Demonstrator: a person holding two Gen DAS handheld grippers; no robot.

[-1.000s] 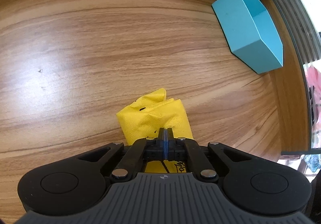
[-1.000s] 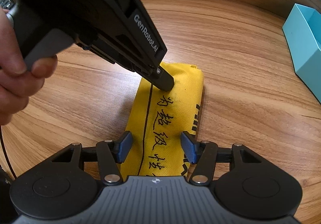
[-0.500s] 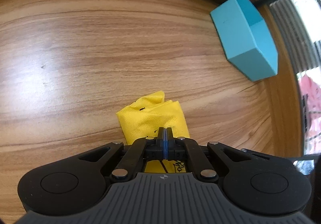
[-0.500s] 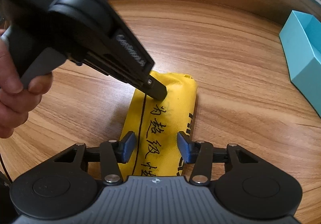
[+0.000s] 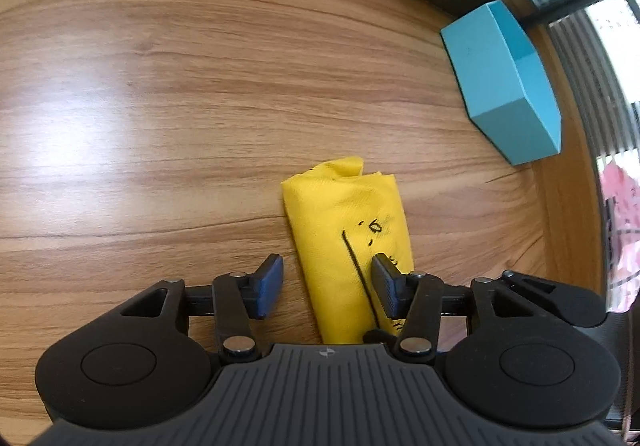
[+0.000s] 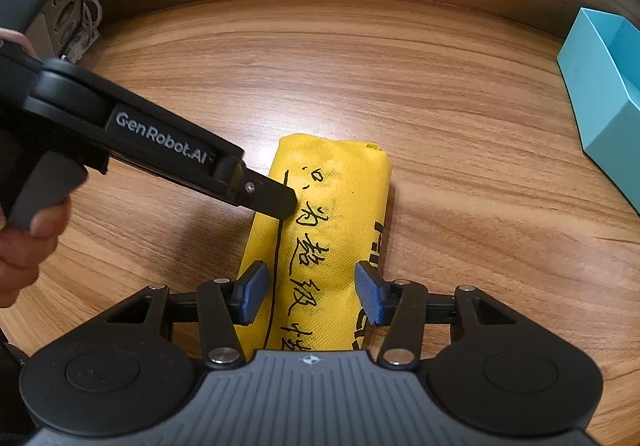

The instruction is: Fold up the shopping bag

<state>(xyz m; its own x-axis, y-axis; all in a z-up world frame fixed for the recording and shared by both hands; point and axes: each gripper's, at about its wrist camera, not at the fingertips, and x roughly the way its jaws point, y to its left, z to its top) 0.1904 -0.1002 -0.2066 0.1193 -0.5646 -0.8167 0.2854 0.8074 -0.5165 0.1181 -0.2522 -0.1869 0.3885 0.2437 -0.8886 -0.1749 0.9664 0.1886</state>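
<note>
Wooden table (image 5: 160, 106) is holding a folded yellow shopping bag (image 6: 332, 230) near a blue box (image 5: 508, 86).

Both grippers are pointing down at the bag, which is lying flat in a long strip. The left gripper (image 5: 326, 286) is opening its jaws, with the bag under them but not pinched. The right gripper (image 6: 308, 294) is opening a little too, its blue pads (image 6: 370, 296) sitting over the bag without squeezing it.

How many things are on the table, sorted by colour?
Yellow: 1, the folded shopping bag
Blue: 1, the open box
Black: 2, the left gripper and the right gripper
Total: 4
</note>
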